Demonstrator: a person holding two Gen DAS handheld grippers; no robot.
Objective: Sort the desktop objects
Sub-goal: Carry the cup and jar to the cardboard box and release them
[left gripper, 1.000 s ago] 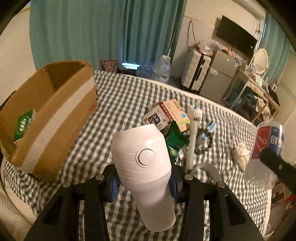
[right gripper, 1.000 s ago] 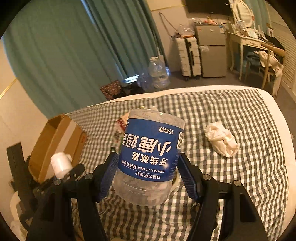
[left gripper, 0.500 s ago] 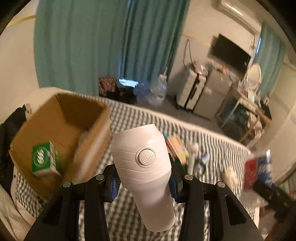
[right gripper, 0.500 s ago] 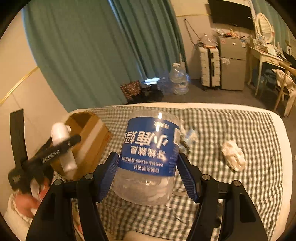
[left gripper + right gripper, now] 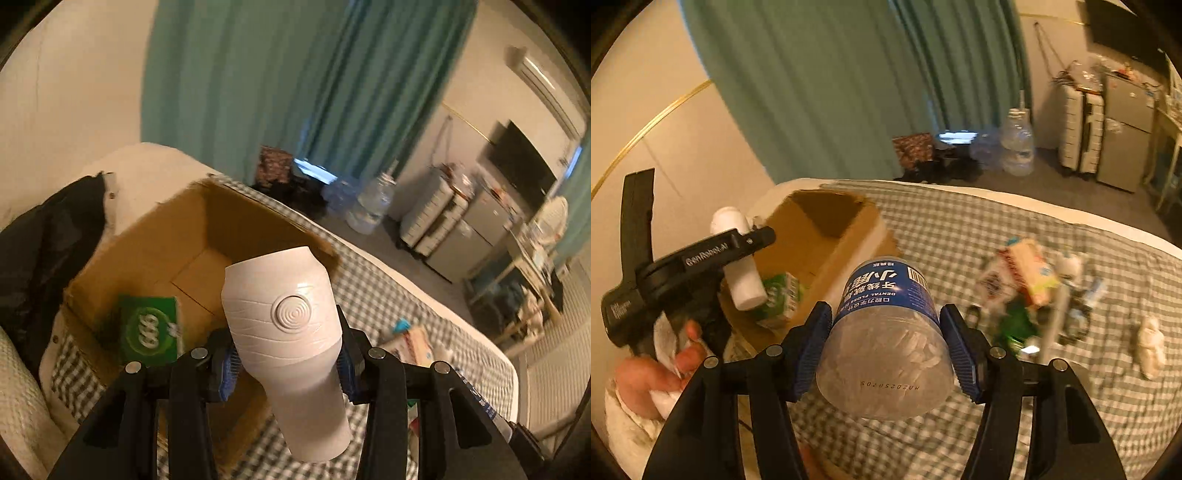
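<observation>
Left tongs (image 5: pixel 286 363) clamp the white bottle (image 5: pixel 291 328), long axis along the fingers, directly over the open cardboard box (image 5: pixel 207 236) at the bed's corner; nearer hand. Right tongs (image 5: pixel 886 341), jaws just closing, grip the floss jar (image 5: pixel 886 347) short of the box rim

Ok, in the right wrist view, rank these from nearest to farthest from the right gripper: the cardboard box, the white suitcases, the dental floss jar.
1. dental floss jar: clamped in the right gripper.
2. cardboard box: on the checked bed, ahead and left.
3. white suitcases: standing by the far wall, upper right.
</observation>
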